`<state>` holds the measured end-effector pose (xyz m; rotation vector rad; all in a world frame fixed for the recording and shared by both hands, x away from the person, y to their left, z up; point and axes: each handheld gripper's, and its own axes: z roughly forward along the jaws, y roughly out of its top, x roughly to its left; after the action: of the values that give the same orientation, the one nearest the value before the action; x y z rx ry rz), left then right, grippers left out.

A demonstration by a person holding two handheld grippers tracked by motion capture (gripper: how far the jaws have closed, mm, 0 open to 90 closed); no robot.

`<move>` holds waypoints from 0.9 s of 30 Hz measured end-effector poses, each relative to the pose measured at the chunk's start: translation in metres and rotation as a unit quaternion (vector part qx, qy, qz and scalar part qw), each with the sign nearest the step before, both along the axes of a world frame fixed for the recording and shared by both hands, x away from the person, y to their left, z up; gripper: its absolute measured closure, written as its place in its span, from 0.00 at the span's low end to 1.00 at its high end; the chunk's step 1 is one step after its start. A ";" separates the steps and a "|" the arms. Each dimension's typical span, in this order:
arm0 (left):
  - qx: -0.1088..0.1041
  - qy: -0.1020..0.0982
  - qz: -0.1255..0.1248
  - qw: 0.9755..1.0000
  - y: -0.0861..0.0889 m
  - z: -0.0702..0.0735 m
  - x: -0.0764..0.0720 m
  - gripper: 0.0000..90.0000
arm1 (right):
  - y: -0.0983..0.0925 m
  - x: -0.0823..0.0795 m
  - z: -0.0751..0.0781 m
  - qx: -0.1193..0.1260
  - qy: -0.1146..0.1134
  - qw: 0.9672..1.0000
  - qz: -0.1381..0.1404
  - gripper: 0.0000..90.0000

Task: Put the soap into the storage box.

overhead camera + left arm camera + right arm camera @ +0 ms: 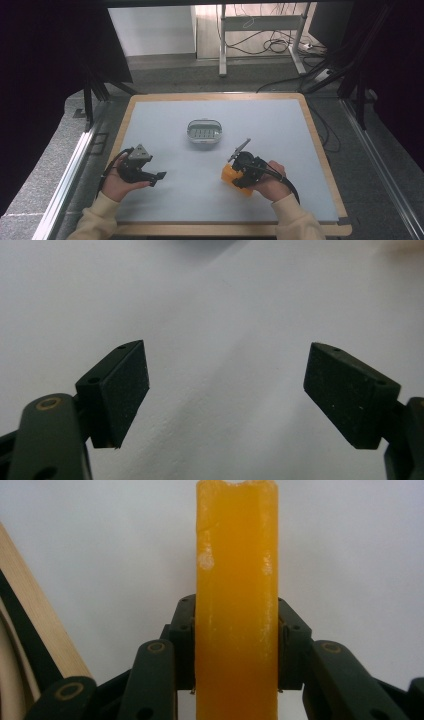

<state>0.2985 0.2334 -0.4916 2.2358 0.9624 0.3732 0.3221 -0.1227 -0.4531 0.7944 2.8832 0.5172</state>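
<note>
Wood-rimmed table [320,145], grey mat [165,120], oval lidded dish [204,131] mid-mat.

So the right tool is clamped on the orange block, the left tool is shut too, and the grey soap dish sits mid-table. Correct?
Not quite: the left tool is open, jaws wide apart with nothing between them, as the left gripper view shows. The right tool is clamped on the orange block, and the grey soap dish sits mid-table.

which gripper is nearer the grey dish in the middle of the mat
Right. The right gripper, clamped on the orange block, sits just below-right of the grey dish; the left gripper is farther down-left.
</note>
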 end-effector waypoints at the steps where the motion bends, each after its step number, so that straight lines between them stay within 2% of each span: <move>1: -0.001 0.000 0.000 1.000 0.000 0.000 0.000 0.20 | -0.001 0.001 0.003 0.005 -0.006 1.000 0.000 0.69; 11: -0.002 0.001 0.002 1.000 0.001 0.000 0.000 0.20 | -0.001 0.007 0.014 0.007 -0.011 1.000 0.009 0.69; 16: -0.003 0.000 0.001 1.000 0.002 0.001 0.000 0.20 | -0.002 0.014 0.021 0.015 -0.020 1.000 0.010 0.69; 24: -0.003 -0.002 0.001 1.000 0.002 0.001 0.000 0.20 | -0.003 0.022 0.031 0.022 -0.021 0.999 0.014 0.69; 27: -0.003 -0.001 0.001 1.000 0.003 0.001 0.001 0.20 | -0.003 0.027 0.035 0.028 -0.030 0.999 0.007 0.69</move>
<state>0.2990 0.2359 -0.4906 2.2292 0.9633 0.3745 0.3489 -0.1255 -0.4179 0.7543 2.8321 0.6164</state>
